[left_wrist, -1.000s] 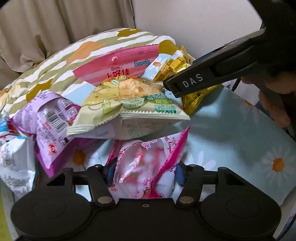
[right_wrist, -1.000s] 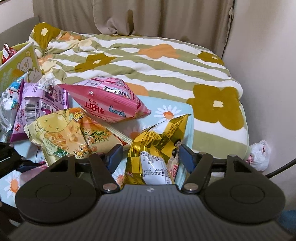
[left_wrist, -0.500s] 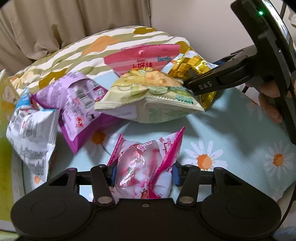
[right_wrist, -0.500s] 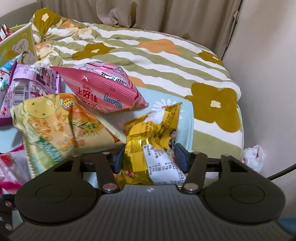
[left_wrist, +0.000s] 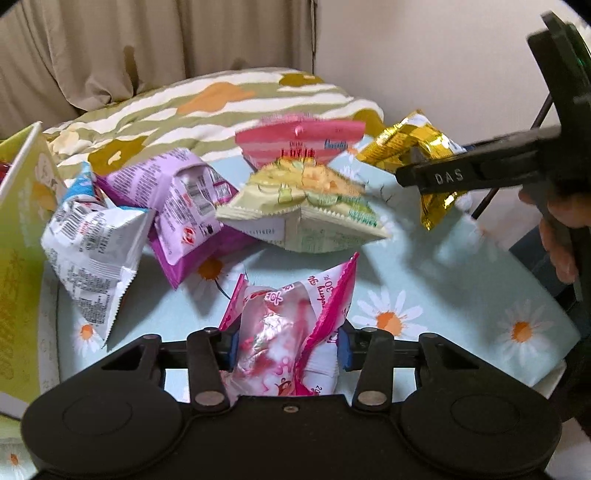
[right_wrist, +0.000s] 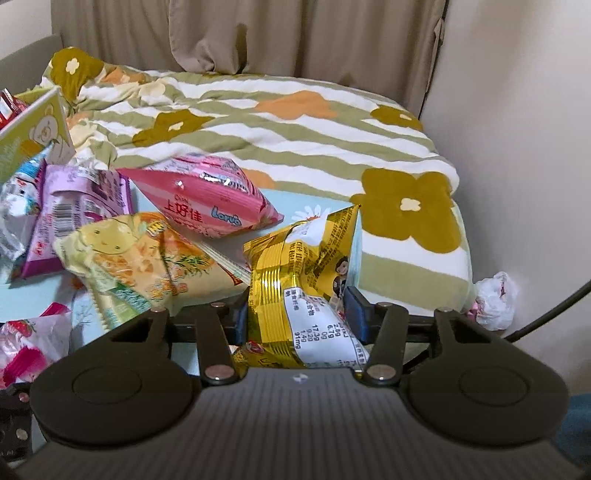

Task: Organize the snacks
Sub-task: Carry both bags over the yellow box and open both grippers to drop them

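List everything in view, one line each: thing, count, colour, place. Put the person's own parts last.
strawberry packet: 1, pink and clear, clamped in left gripper
gold packet: 1, gold, clamped in right gripper
pale yellow packet: 1, pale yellow, on daisy cloth
pink packet: 1, pink, behind the pale yellow packet
purple packet: 1, purple, left of it
white packet: 1, white and blue, far left
box: 1, yellow-green, left edge
daisy cloth: 1, light blue
blanket: 1, green-striped, behind
curtain: 1, beige
left gripper: 1, black
right gripper: 1, black
hand: 1, right edge
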The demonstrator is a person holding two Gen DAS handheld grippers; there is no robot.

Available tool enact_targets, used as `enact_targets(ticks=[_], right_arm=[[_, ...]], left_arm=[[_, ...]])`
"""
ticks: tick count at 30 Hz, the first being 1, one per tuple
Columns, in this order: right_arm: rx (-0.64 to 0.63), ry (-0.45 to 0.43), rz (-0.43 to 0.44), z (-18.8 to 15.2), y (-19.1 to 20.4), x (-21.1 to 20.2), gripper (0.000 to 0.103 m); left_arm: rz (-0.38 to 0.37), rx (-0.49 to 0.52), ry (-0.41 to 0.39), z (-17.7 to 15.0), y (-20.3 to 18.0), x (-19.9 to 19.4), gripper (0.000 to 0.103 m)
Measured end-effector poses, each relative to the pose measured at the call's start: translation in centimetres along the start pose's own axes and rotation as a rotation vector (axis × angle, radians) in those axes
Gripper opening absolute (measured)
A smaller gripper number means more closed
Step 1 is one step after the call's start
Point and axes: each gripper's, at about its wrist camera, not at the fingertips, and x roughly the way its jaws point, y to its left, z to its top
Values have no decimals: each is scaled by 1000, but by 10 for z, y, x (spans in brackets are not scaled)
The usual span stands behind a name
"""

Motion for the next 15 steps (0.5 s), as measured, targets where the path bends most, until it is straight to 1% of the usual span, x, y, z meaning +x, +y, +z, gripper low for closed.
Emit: enact_targets(ticks=[3, 7, 12, 15], right_arm=[[13, -18, -2, 2, 1, -18, 65], [38, -45, 13, 12, 3, -46, 65], [39, -105, 72, 31, 24, -86, 65], [51, -133, 131, 45, 43, -104, 65]], left_arm=[[-1, -22, -38, 3, 3, -19, 50], [8, -65, -106, 8, 13, -55, 50], [46, -122, -191, 14, 38, -101, 50], [84, -159, -235, 15, 60, -126, 50]])
